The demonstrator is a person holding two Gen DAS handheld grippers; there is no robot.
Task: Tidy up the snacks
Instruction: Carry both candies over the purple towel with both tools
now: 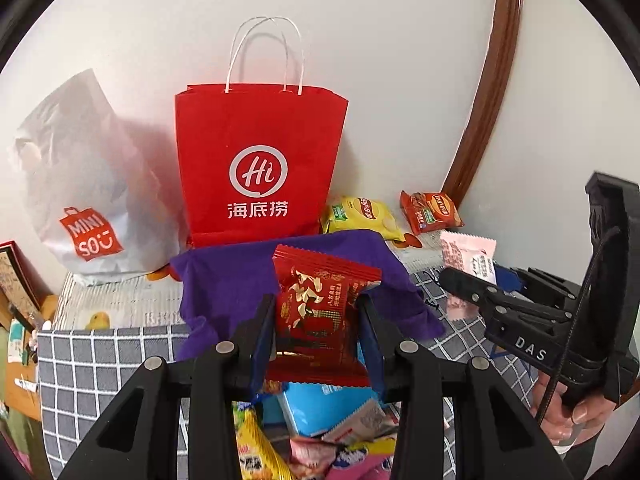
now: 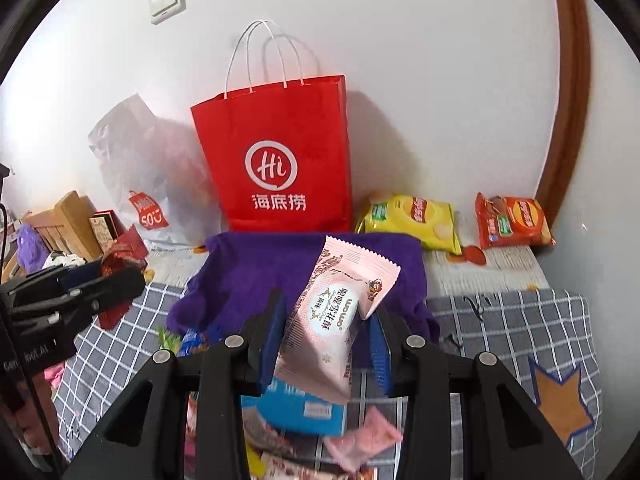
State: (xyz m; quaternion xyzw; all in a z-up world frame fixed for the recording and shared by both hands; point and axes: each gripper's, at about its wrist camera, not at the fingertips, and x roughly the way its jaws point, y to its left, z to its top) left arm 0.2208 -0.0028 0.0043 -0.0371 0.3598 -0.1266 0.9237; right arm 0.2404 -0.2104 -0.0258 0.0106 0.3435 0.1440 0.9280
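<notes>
My left gripper (image 1: 318,312) is shut on a red snack packet (image 1: 320,312) and holds it above a purple cloth bag (image 1: 224,280). My right gripper (image 2: 328,320) is shut on a pink snack packet (image 2: 336,316) and holds it over the same purple bag (image 2: 256,272). A pile of loose snacks (image 1: 320,432) lies below both grippers, with a blue packet (image 2: 296,404) on top. The right gripper also shows at the right of the left wrist view (image 1: 472,292), and the left gripper at the left of the right wrist view (image 2: 100,292).
A red paper bag (image 1: 260,164) stands against the wall behind the purple bag. A white Miniso bag (image 1: 88,204) leans to its left. A yellow chip bag (image 2: 412,220) and an orange chip bag (image 2: 512,220) lie at the back right. A grey checked cloth (image 2: 508,328) covers the surface.
</notes>
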